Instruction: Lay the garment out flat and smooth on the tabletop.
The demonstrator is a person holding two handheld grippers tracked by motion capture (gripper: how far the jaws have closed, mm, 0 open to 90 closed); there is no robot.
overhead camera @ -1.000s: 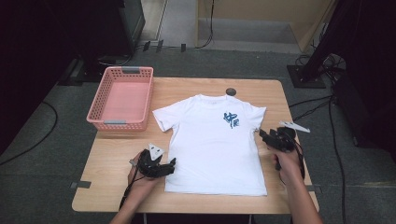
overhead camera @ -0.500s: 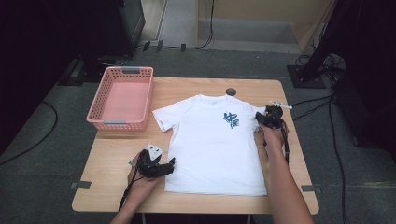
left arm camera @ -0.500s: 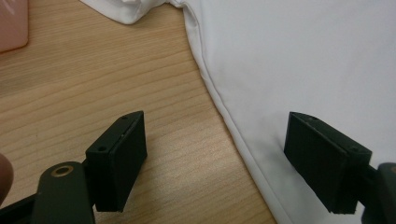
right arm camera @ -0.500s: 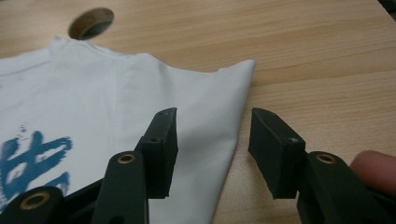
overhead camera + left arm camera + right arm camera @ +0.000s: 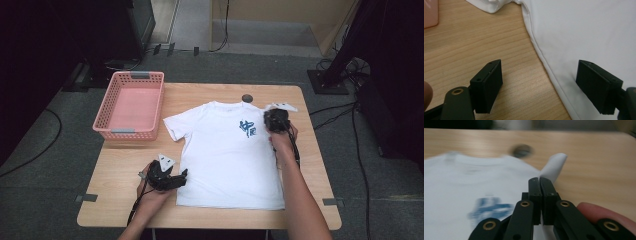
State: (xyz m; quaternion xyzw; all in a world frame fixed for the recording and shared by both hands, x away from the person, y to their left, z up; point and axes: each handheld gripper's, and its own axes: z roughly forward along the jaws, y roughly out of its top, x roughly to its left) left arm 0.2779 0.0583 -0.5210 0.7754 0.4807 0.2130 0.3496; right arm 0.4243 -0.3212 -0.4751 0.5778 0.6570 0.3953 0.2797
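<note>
A white T-shirt (image 5: 225,160) with a blue chest print (image 5: 247,128) lies flat on the wooden table (image 5: 120,175). My right gripper (image 5: 274,119) is at the shirt's right shoulder. In the right gripper view it (image 5: 539,179) is shut on the right sleeve (image 5: 554,166), a fold of which rises past the tips, with the print (image 5: 491,210) blurred to the left. My left gripper (image 5: 181,176) rests by the shirt's lower left side. Seen from the left gripper view, it (image 5: 544,75) is open and straddles the shirt's side seam (image 5: 541,53), one jaw over bare wood and one over cloth.
A pink plastic basket (image 5: 131,105) stands at the table's far left corner. A small dark round object (image 5: 246,98) lies on the table just beyond the shirt's collar. Bare wood shows left of the shirt and along the right edge.
My right gripper has moved away from me and to the left, from beside the shirt's right side to its right sleeve, and now grips the sleeve. The left gripper has stayed put.
</note>
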